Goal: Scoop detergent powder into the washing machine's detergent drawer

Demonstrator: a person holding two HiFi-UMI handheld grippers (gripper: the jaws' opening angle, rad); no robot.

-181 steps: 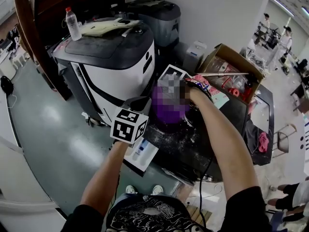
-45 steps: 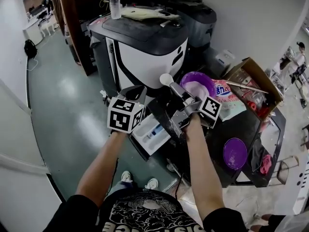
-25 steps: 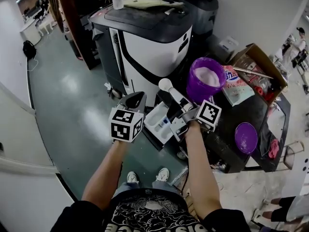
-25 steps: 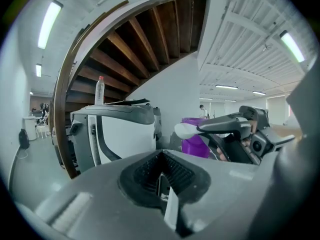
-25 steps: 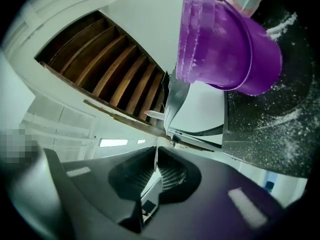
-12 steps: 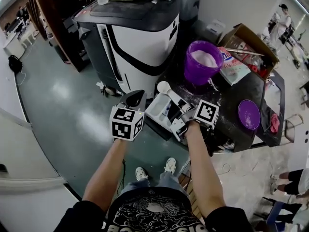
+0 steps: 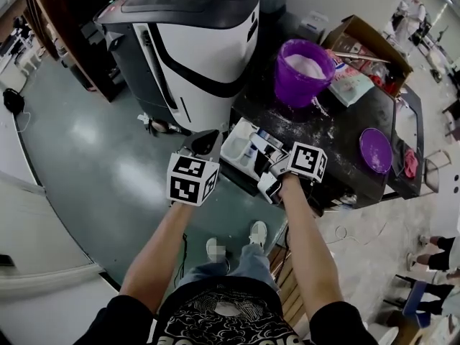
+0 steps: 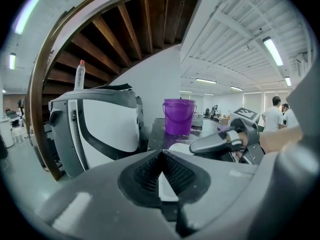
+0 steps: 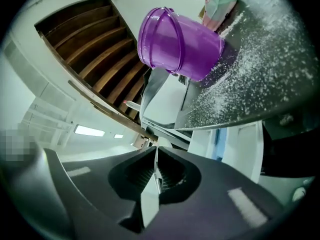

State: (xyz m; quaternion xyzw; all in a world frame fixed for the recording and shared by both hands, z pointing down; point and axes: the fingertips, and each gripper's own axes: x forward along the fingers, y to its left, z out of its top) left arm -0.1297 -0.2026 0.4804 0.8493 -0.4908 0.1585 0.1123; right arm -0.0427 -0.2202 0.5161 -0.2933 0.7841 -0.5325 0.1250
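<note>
Right tongs (image 9: 156,150) are clenched on the white scoop (image 9: 150,196) handle, reaching out over the detergent drawer (image 7: 236,146), which juts from the dark surface (image 7: 338,131) at ten o'clock of them. Left tongs (image 8: 161,153) are pinched shut on nothing, just beside it. The purple bucket (image 7: 305,69) sits at one o'clock. Best to tip low and slow, square over one compartment.

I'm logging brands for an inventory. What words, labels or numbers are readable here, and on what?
Nothing reads clearly.
Detergent bag: coloured print, too small to read.
Shirt: white graphic, illegible.
Left gripper and right gripper cubes: square patterns, no letters.
Scoop in the right gripper: no marking seen.
</note>
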